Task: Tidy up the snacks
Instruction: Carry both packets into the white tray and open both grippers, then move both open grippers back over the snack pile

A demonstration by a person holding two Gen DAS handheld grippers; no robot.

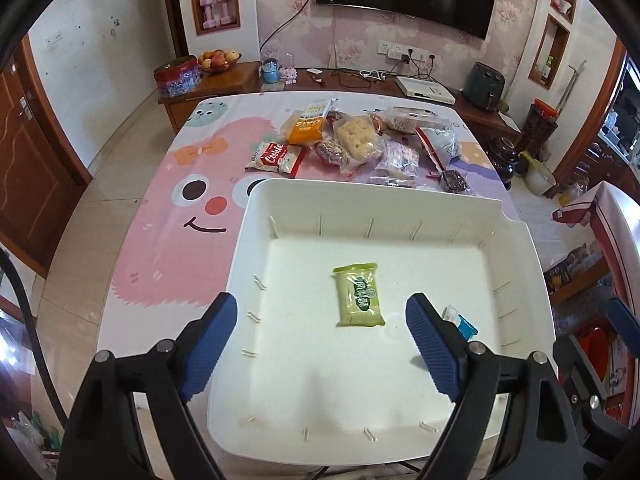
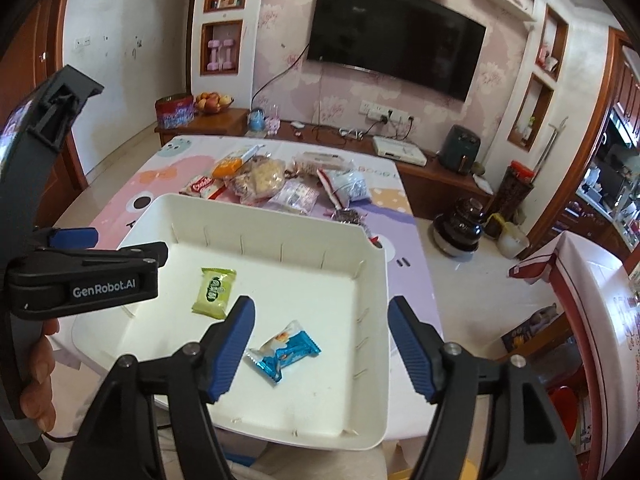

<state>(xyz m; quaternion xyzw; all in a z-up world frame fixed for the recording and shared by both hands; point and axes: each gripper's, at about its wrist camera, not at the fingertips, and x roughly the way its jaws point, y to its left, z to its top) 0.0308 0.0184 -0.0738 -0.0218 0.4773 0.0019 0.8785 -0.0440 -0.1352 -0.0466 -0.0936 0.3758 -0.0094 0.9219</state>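
Observation:
A white bin (image 1: 516, 240) (image 2: 376, 280) stands at the near edge of the table. A green snack packet (image 1: 358, 295) (image 2: 214, 292) lies flat in its middle. A blue and white snack packet (image 2: 282, 350) lies to its right; in the left wrist view it (image 1: 462, 322) is half hidden by a finger. My left gripper (image 1: 320, 344) is open and empty above the bin's near part. My right gripper (image 2: 322, 350) is open and empty just above the blue packet. A pile of wrapped snacks (image 1: 356, 142) (image 2: 276, 182) lies on the table beyond the bin.
The table has a pink cartoon cloth (image 1: 180, 208). A wooden TV bench (image 1: 360, 80) with cables, a tin and a fruit bowl runs behind it. Dark jars (image 2: 458, 232) stand on the floor at right. The left gripper's body (image 2: 80, 276) shows at left of the right wrist view.

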